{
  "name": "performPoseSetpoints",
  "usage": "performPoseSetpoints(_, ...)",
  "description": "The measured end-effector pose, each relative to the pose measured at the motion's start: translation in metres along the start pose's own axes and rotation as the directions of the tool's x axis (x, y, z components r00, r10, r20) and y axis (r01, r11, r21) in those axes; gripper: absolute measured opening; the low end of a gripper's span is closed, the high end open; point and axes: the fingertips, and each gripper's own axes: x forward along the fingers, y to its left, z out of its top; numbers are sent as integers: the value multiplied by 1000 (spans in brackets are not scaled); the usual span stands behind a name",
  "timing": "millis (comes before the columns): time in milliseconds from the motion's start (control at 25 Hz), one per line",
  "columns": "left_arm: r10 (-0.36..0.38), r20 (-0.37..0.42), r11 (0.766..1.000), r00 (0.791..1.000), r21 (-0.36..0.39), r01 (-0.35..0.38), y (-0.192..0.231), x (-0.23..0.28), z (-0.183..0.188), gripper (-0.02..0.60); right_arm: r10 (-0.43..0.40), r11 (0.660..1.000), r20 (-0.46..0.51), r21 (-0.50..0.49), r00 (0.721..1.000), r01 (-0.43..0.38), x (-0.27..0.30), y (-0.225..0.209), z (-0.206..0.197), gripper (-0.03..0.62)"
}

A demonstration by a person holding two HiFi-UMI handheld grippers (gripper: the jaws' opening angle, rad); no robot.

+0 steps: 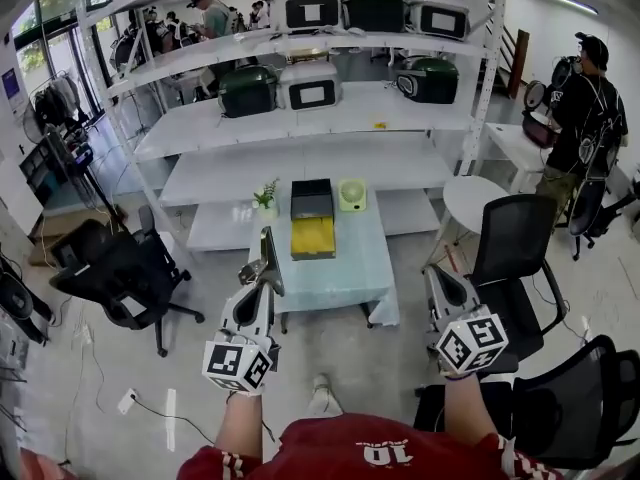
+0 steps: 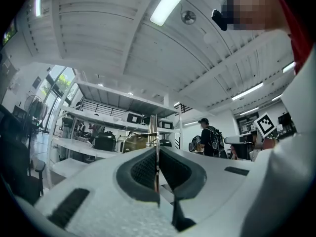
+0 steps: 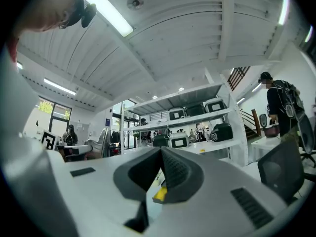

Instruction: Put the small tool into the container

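The container (image 1: 312, 220) sits toward the far edge of the table (image 1: 340, 268), about mid-width. It has a black half at the back and a yellow half nearer the person, and tbh I can't make out anything loose inside it. A little potted plant (image 1: 267, 196) is just beside it on the left, and a pale green round gadget (image 1: 352, 194) is on the right.

The left gripper (image 1: 260, 271) is held off the table's near left corner. The left gripper view has its jaws (image 2: 156, 149) squeezed onto the small tool (image 2: 153, 132), a thin metal strip standing upright between the pads. In the head view the small tool (image 1: 270, 258) is only a dark sliver poking up.

The right gripper (image 1: 436, 273) is off the near right corner. In its own view the jaws (image 3: 160, 154) are pressed together with nothing in them. A bit of the container's yellow (image 3: 160, 194) peeks through the gap under the pads. Only the head view shows the whole tabletop.
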Motion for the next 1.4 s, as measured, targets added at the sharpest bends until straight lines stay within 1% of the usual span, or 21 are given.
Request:
performPoseSetpoints(120, -23, -8, 999, 1000, -24, 22, 25, 32, -4, 6, -8, 1000, -15, 6, 1000, 8, 39, -7, 0, 5)
performPoseSetpoints(280, -42, -3, 999, 999, -34, 42, 60, 68, -5, 6, 4, 1000, -31, -2, 1000, -4, 91, -5, -3, 5)
performPoseSetpoints(560, -88, -24, 996, 996, -1, 88, 108, 123, -9, 6, 5, 1000, -33, 3, 999, -4, 169, -7, -5, 5)
performPoseSetpoints(720, -98, -15, 995, 995, 5, 98, 133, 149, -8, 6, -5, 1000, -30, 3, 1000, 6, 203, -8, -5, 5)
performPoseSetpoints(1040, -153, -25, 988, 988, -9, 153, 158, 175, -24, 6, -8, 1000, -49, -8, 999, 8, 249, 5, -19, 5)
performPoseSetpoints(1280, -165, -44, 986, 985, -33, 163, 169, 180, -44, 6, 7, 1000, -93, -13, 996, -8, 268, 13, -38, 5)
performPoseSetpoints(1400, -158, -48, 987, 986, -48, 156, 171, 181, -51, 6, 16, 1000, -108, -14, 994, -17, 274, 12, -45, 5)
